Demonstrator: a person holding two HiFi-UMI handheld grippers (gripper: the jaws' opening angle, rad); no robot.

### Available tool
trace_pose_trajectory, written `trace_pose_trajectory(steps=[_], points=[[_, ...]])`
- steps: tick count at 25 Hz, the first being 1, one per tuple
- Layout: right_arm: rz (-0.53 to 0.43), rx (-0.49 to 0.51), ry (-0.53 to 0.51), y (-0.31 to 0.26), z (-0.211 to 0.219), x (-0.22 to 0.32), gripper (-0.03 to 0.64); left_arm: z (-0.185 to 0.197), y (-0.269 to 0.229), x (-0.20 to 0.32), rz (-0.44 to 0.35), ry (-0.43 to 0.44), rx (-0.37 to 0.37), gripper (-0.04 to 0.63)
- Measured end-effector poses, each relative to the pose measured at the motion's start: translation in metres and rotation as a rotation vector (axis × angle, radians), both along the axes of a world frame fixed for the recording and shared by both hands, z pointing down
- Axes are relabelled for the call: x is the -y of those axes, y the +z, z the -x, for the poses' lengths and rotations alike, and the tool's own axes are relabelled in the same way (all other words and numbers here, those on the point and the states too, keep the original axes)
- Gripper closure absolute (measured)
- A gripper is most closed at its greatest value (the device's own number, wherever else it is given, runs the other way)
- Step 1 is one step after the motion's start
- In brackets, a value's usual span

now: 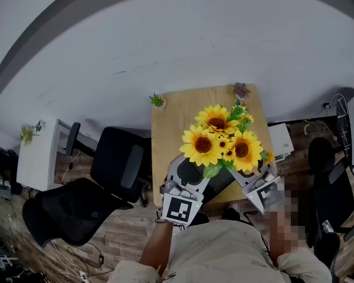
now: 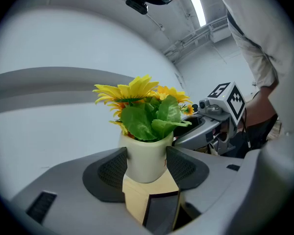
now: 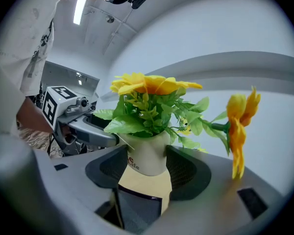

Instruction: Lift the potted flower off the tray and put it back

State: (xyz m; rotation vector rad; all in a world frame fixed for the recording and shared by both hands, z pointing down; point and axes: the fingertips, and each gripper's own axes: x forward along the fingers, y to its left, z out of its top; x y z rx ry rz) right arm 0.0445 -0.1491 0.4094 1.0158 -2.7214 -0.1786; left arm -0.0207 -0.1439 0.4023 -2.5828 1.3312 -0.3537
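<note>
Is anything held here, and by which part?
Yes: both the left gripper and right gripper clamp the potted flower by opposite sides of its cream pot.

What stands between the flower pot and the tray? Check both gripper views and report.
Nothing visible does. The left gripper and right gripper both clamp the flower pot. The part of the dark tray showing below it has nothing on it.

Cream pot, partial dark-red lettering, perhaps "life", upper line cut off, nothing else readable
</note>
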Motion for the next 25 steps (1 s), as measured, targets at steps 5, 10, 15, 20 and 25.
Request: trace_pose_trajectory(steps=[5,10,15,20,25], points=[[0.044,-0.013,0.002,0.019,0.000,0.003,0.354,0.000,0.021,0.003,0.053,-0.001,-0.003,0.339],[0.093,-0.012,0.004,0.041,-0.001,0.004,0.355,-0.001,0.042,0.004,0.084,0.010,0.048,0.339],[0.130,0.018,0.012,0.059,-0.004,0.006,0.354,-0.003,0.060,0.005,0.124,0.012,0.030,0.339],[0.160,-0.013,0.015,0.075,-0.005,0.009,0.356,-0.004,0.078,0.008,0.174,0.021,0.007,0.339],[0.187,-0.024,0.022,0.089,-0.006,0.005,0.356,-0.005,0.094,0.005,0.205,0.028,0.027,0.339]])
